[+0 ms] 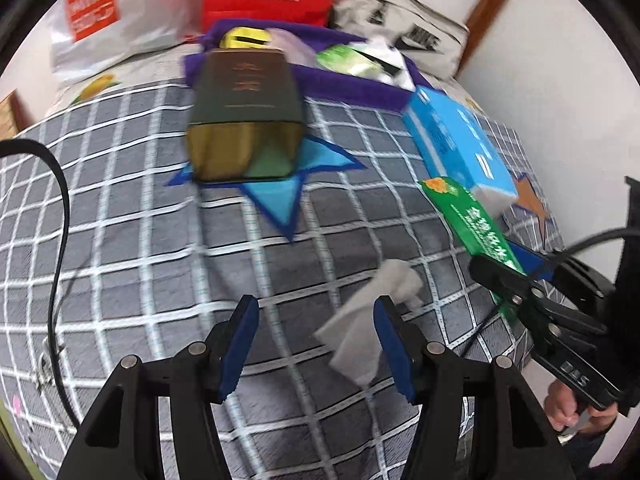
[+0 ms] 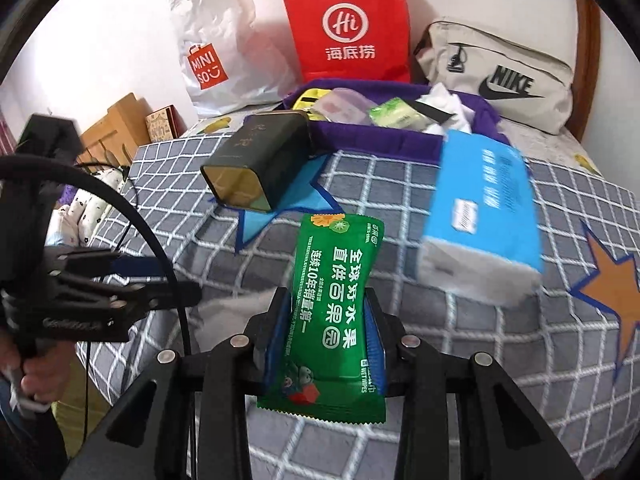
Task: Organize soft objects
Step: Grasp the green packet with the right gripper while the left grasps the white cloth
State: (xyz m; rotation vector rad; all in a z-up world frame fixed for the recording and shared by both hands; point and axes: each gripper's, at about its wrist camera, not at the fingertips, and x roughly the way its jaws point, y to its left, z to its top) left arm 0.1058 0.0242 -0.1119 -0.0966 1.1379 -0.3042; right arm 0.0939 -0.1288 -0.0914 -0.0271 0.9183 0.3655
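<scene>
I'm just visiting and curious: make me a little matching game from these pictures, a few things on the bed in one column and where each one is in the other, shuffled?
Things:
1. green wet-wipes packet
2. white tissue
3. dark tin
4. red paper bag

Places:
A. lying on its side on the blue star patch
B. standing against the wall behind the purple tray
C. clamped in the right tool
D. loose on the checked bedspread, by the left tool

Pairs: 1-C, 2-D, 3-A, 4-B

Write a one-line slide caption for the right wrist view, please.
Right gripper clamps a green wet-wipes pack above the checked bedspread.
</scene>
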